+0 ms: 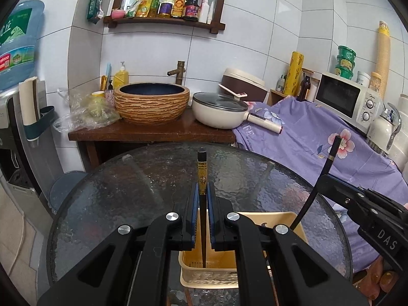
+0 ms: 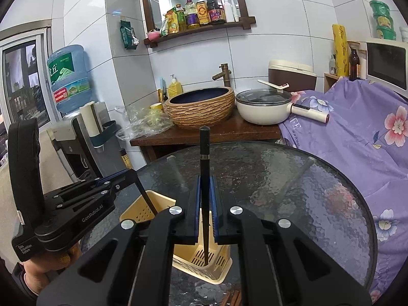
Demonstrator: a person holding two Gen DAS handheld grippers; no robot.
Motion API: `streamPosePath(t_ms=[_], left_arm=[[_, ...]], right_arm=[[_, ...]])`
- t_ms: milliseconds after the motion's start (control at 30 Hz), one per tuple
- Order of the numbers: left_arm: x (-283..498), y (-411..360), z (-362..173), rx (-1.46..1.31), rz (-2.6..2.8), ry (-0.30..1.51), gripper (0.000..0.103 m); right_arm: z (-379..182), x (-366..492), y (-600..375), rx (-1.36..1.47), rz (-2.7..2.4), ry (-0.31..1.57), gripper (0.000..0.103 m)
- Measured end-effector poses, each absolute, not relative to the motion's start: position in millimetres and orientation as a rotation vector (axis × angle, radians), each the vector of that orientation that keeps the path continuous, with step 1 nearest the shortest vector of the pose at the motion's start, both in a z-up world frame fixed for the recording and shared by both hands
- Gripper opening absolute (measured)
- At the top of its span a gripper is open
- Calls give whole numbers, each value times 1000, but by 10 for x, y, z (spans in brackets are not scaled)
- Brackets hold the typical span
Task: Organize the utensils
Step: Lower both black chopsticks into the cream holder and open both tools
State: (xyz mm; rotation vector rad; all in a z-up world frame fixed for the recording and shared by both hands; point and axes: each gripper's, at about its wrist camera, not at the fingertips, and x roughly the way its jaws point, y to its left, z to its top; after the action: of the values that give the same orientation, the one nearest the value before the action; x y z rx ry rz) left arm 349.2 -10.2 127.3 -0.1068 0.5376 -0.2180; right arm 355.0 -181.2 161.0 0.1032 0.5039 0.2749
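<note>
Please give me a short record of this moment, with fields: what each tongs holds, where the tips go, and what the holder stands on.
left tongs: shut on gold-banded chopstick, upright
right tongs: shut on black chopstick, upright
chopstick tips: both down inside the utensil holder
holder: cream plastic, slotted bottom
support: round glass table
behind: basin sink, lidded pan

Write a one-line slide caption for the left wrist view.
Left gripper lowers a black chopstick into the beige utensil basket on the glass table.
</note>
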Motion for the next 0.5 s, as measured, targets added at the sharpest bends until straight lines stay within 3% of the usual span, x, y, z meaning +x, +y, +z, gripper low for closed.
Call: streamPosePath(t_ms=[100, 133, 167, 200, 300, 367, 500], left_arm=[[3481, -106, 1291, -95, -221, 539, 12], [3464, -102, 1305, -92, -220, 532, 24], [3440, -90, 1325, -95, -220, 523, 36], [3411, -75, 1346, -100, -220, 513, 41], [3313, -19, 1406, -107, -220, 485, 50], [3221, 28, 1430, -107, -222, 470, 64], [3013, 168, 1405, -117, -200, 446, 82]], right_arm=[[1599, 3530, -1828, 98, 266, 494, 14], [1599, 3510, -1840, 101, 260, 487, 29], [1603, 3478, -1848, 103, 255, 476, 51], [1614, 3452, -1856, 103, 248, 463, 56], [1628, 3355, -1869, 82, 232, 446, 57], [1626, 3306, -1891, 86, 242, 448, 57], [1556, 3152, -1923, 61, 223, 465, 60]])
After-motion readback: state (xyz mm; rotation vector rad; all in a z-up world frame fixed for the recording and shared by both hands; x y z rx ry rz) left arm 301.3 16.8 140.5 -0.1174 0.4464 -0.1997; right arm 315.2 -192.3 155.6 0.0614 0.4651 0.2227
